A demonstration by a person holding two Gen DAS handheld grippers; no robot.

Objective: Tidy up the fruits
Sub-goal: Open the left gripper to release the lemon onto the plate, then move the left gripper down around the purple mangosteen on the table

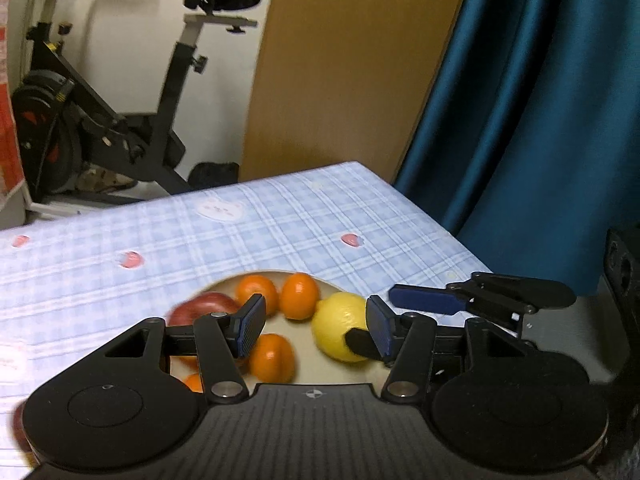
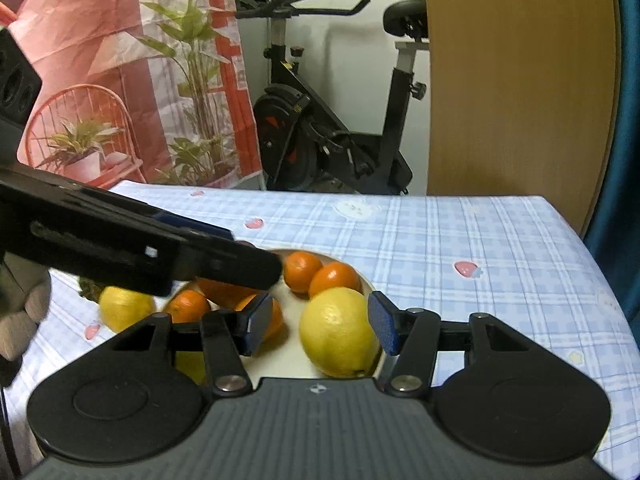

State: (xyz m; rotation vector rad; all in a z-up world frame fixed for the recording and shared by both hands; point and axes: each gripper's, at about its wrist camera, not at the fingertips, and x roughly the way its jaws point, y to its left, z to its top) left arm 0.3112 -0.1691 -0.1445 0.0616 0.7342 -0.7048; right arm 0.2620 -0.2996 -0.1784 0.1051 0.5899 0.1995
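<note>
Hovering over a plate (image 2: 370, 286) of fruit, both tongs (image 1: 316, 330) (image 2: 320, 330) parted, holding nothing, no legible writing.

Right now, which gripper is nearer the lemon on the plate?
Right. The right gripper has the lemon between its open fingers, with a gap on one side. The left gripper is over the oranges, on the lemon's left.

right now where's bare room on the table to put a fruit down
Free: the checked tablecloth beyond and to the right of the plate, out to the far edge. Crowded: the plate, with oranges and a lemon; another lemon lies left of it.
</note>
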